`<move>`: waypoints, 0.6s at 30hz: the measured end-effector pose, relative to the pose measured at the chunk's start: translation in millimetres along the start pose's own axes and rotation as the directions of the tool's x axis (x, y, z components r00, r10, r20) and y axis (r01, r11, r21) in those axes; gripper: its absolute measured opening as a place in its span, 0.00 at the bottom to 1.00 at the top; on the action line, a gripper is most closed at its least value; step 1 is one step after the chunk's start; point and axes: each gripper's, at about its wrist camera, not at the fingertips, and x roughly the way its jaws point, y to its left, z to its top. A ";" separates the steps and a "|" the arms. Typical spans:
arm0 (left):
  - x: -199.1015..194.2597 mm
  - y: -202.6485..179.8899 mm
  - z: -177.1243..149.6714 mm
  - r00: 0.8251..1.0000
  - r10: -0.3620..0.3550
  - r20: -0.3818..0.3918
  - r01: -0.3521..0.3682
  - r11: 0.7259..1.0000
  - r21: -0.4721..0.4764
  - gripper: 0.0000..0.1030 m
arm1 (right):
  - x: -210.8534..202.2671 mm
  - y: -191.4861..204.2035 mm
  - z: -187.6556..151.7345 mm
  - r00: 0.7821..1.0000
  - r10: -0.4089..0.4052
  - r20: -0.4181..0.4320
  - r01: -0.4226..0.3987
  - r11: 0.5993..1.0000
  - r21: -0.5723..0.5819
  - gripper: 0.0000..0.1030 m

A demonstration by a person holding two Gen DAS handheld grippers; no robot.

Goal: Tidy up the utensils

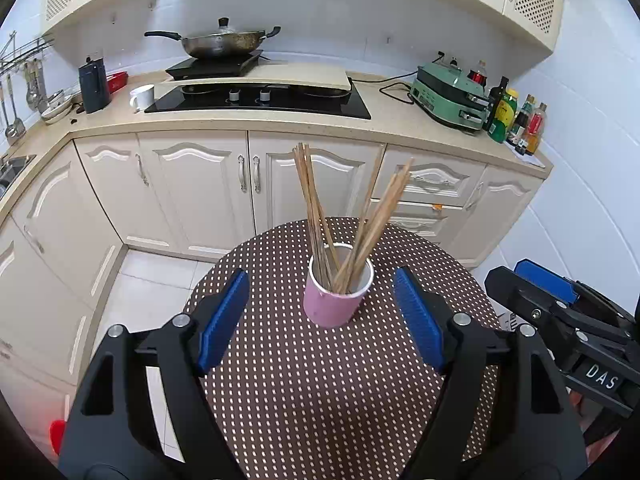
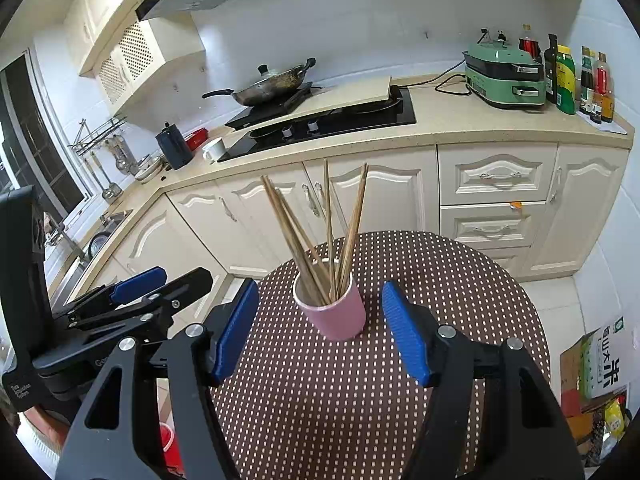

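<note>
A pink cup (image 1: 334, 304) (image 2: 334, 314) stands upright on a small round table with a brown dotted cloth (image 1: 320, 392) (image 2: 320, 400). Several wooden chopsticks (image 1: 316, 216) (image 2: 332, 232) stand in it, fanned out. My left gripper (image 1: 322, 300) is open, its blue pads on either side of the cup and nearer to me, not touching it. My right gripper (image 2: 320, 312) is open too, with nothing between its pads; the cup lies just beyond them. In the left wrist view the right gripper (image 1: 560, 308) shows at the right edge; in the right wrist view the left gripper (image 2: 148, 284) shows at the left.
Behind the table runs a counter with cream cabinets (image 1: 256, 176), a black hob (image 1: 260, 100), a wok (image 1: 218, 42), a white mug (image 1: 142, 97), a green appliance (image 1: 448, 96) and bottles (image 1: 516, 120). A sink (image 2: 100, 236) lies left. Boxes (image 2: 596, 364) sit on the floor right.
</note>
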 end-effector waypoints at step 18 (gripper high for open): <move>-115.8 -13.3 -55.5 0.991 0.042 0.127 -0.046 0.998 0.030 0.82 | -88.5 37.8 -46.1 0.998 0.048 0.043 -0.045 0.997 -0.067 0.74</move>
